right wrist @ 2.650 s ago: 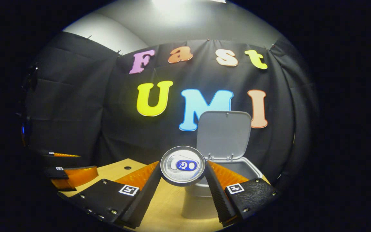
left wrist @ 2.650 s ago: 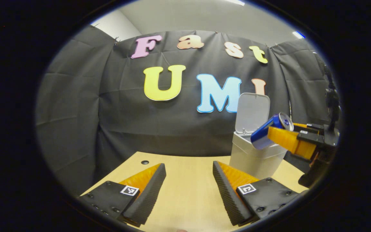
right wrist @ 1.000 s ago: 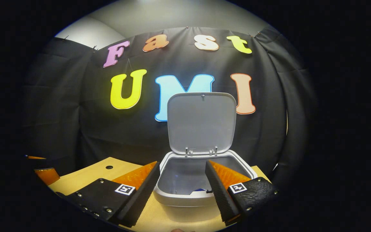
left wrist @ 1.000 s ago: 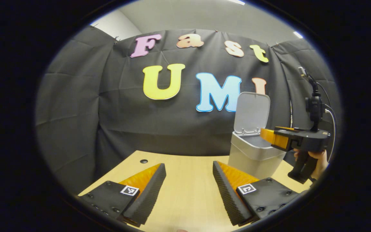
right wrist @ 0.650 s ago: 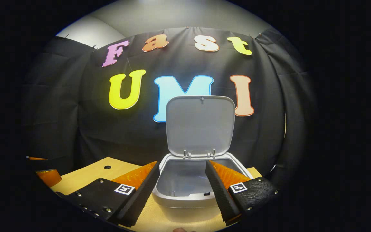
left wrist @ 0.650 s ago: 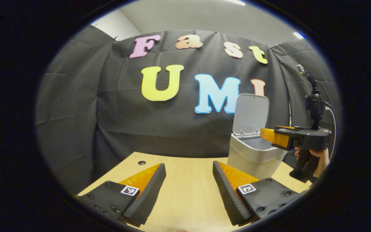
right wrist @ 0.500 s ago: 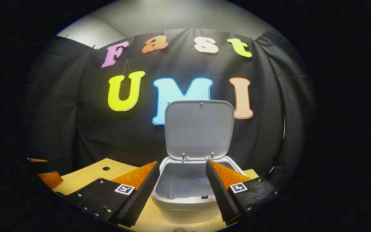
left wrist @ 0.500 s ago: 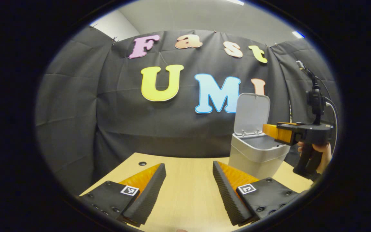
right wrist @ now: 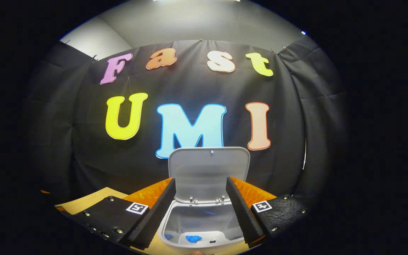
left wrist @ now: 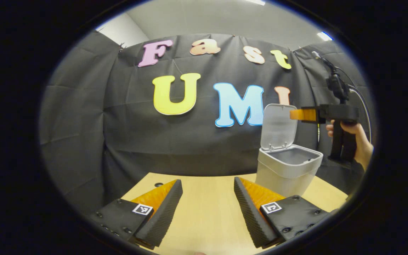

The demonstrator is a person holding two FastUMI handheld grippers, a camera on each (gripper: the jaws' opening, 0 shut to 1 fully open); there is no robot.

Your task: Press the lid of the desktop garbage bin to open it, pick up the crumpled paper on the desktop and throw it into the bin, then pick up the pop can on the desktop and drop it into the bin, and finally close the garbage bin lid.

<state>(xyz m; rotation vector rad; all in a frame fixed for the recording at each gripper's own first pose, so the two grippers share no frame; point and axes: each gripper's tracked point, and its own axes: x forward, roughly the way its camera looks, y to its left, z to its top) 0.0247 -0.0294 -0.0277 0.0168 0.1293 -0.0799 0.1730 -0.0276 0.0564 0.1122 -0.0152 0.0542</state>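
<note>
The grey garbage bin (left wrist: 289,166) stands on the right of the wooden table (left wrist: 204,219), with its lid (left wrist: 278,125) upright on the back hinge. My right gripper (left wrist: 296,114) hovers open and empty above the bin, level with the lid's top, held by a hand (left wrist: 361,143). In the right gripper view its fingers (right wrist: 200,207) frame the lid (right wrist: 209,170) and the open bin (right wrist: 204,221) below. A patch of blue (right wrist: 193,238), the pop can's colour, shows low inside the bin. My left gripper (left wrist: 207,202) stays open and empty over the table, left of the bin.
A small round hole (left wrist: 158,184) sits in the table near its back left edge. The booth's black cloth wall stands close behind the bin. A cable (left wrist: 361,102) loops off the right gripper's top.
My right gripper held the blue can over the bin 2.6 s ago, let it go, and has since risen from rim height to the lid's top. The left gripper has barely moved.
</note>
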